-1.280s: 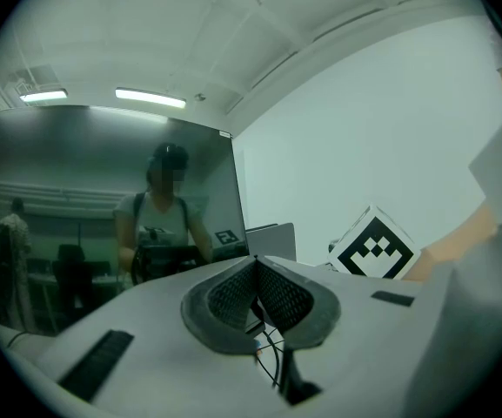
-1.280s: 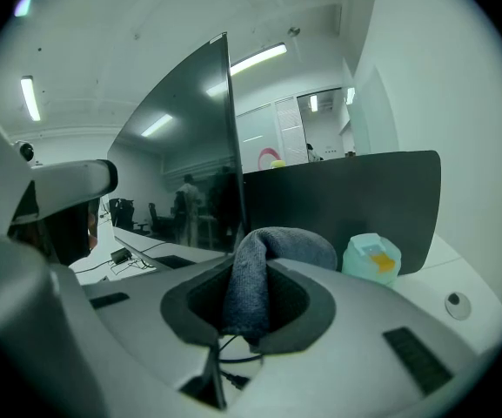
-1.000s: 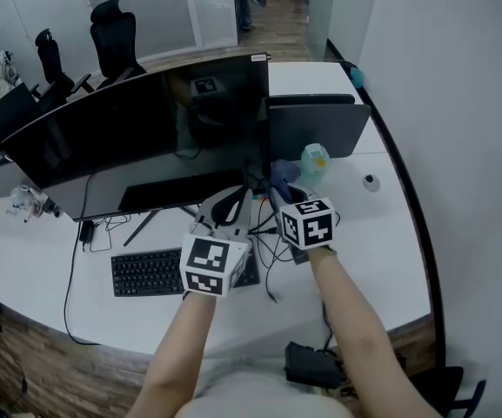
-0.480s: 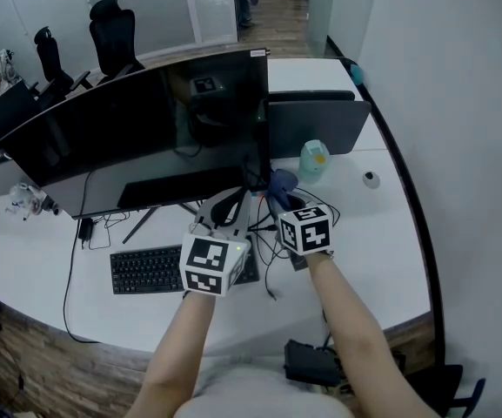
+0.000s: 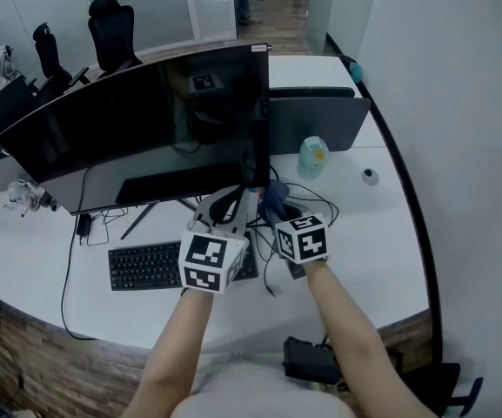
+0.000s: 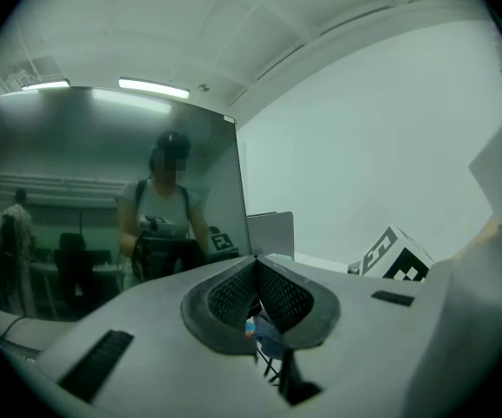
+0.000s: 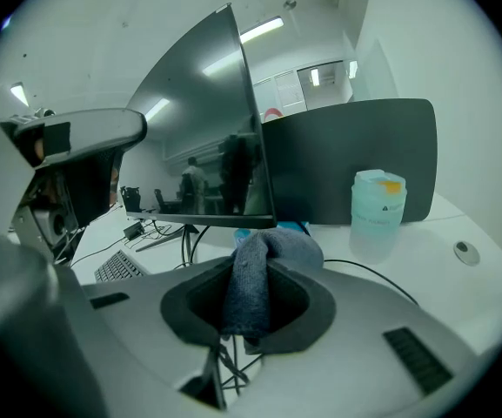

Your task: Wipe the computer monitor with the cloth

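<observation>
The right gripper (image 7: 251,307) is clamped on the grey cloth (image 7: 252,273) at centre frame, just below the monitor (image 7: 207,129). The left gripper (image 6: 255,273) is closed on nothing. Best to raise the cloth, press it flat against the dark screen, and sweep lightly. The contents of the pale jar (image 7: 378,209) at right are unclear.

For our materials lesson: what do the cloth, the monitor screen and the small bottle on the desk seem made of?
Cloth: soft blue-grey knit or microfibre, by its fuzzy, folded surface.
Monitor screen: glossy dark panel, likely glass or plastic; it mirrors the room.
Bottle: translucent, probably plastic, pale and cloudy.
</observation>
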Motion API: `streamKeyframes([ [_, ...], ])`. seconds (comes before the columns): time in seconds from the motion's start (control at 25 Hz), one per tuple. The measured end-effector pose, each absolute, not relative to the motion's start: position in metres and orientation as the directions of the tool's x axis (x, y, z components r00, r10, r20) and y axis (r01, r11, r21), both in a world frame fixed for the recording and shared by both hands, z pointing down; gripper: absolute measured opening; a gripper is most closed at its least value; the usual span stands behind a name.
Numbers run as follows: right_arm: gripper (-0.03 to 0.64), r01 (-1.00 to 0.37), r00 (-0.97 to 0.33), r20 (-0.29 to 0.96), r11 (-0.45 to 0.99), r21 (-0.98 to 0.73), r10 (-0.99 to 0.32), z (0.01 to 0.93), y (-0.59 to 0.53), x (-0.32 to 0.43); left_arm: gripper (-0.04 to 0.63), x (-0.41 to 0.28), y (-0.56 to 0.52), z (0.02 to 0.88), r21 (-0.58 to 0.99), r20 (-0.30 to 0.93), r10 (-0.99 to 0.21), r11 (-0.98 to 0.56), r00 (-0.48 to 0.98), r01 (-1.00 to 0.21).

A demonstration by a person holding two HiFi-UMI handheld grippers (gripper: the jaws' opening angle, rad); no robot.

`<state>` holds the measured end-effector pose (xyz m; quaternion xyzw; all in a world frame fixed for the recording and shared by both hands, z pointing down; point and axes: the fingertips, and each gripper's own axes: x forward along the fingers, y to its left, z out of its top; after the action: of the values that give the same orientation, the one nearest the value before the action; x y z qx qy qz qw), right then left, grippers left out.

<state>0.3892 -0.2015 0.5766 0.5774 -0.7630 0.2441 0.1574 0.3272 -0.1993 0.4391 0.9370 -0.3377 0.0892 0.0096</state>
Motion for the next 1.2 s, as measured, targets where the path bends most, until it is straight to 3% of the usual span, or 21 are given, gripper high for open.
streamKeyframes([
  [0.64, 0.067, -0.951, -0.307, 0.54, 0.266, -0.156, -0.784, 0.58, -0.199, 0.371, 0.006, 0.314, -0.197, 0.444, -0.03, 0.187, -0.636, -0.766, 0.749, -0.643],
  [1.2, 0.067, -0.973, -0.229, 0.519, 0.21, -0.098, -0.823, 0.572, -0.229, 0.38, 0.006, 0.286, -0.208, 0.452, -0.016, 0.205, -0.663, -0.738, 0.72, -0.675],
])
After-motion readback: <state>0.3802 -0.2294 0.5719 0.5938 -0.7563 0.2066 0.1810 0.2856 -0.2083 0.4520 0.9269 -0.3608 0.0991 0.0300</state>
